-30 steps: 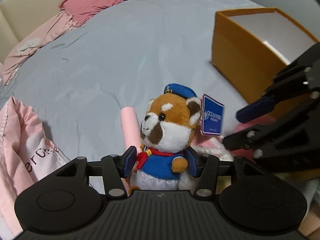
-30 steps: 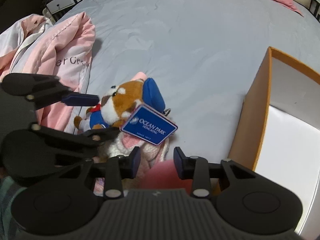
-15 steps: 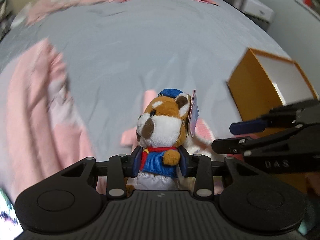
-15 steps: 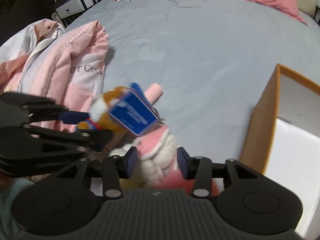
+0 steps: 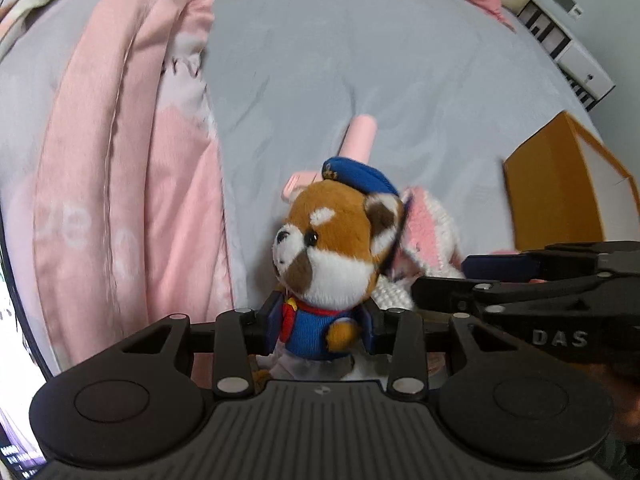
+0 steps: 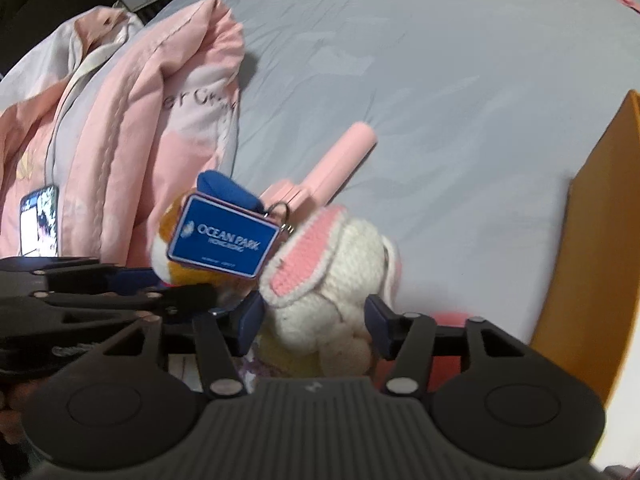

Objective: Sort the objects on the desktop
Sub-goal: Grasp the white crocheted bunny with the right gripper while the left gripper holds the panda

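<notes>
My left gripper is shut on a red panda plush in a blue sailor outfit and cap, held upright by its body. Its blue Ocean Park tag shows in the right wrist view. My right gripper is open, its pads either side of a white crocheted bunny with pink ears; I cannot tell if they touch it. The bunny also shows in the left wrist view. A pink tube-shaped gadget lies on the grey bedsheet behind both toys.
An orange box with a white inside stands open at the right, also at the right edge of the right wrist view. A pink garment lies bunched at the left, with a lit phone on it. A red item lies by the box.
The left gripper has swung left with the panda, which now faces left. The right gripper has moved forward so its pads flank the white bunny.
</notes>
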Demonstrator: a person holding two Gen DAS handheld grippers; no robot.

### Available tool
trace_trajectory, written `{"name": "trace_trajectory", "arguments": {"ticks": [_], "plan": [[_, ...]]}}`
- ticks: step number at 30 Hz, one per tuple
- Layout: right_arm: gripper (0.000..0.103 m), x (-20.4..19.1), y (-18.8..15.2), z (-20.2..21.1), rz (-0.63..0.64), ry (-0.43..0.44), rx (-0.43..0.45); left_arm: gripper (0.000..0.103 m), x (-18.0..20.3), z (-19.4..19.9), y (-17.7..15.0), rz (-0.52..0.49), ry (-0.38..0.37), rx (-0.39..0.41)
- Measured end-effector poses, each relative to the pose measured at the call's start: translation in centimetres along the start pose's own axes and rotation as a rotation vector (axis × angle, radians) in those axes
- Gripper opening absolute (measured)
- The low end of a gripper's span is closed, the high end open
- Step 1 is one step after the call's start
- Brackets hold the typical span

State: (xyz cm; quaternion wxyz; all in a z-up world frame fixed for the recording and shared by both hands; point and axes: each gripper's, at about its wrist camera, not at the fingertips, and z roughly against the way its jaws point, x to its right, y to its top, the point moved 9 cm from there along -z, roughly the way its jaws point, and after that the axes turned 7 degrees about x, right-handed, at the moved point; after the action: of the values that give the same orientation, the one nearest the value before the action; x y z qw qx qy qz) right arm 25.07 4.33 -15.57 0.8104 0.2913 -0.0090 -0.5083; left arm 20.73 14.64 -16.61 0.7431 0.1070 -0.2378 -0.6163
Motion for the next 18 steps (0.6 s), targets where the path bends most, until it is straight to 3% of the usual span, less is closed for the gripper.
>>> {"name": "trace_trajectory", "arguments": {"ticks": [4,8,15,18], "plan": [[0.060,-0.5,-0.4,0.0,0.002,0.026,-0.011,0.044,-1.0,0.1,-0.2,0.095,-0.041,0.007],[0.060,-1.5,-0.7,0.4,0.103,-0.019,0.006,0.044,-2.4,-0.1,-0.9,0.156,-0.002,-0.013],[0.059,-2.2,0.3,-0.3,0.244,-0.095,0.039,0.044,-2.6,0.0,-1.2,0.168,-0.009,-0.018],[0.058,-2.2,0.4,-1.3,0.240,-0.078,0.013,0.044,-3.0,-0.2,-1.3,0.176,0.014,-0.030]]}}
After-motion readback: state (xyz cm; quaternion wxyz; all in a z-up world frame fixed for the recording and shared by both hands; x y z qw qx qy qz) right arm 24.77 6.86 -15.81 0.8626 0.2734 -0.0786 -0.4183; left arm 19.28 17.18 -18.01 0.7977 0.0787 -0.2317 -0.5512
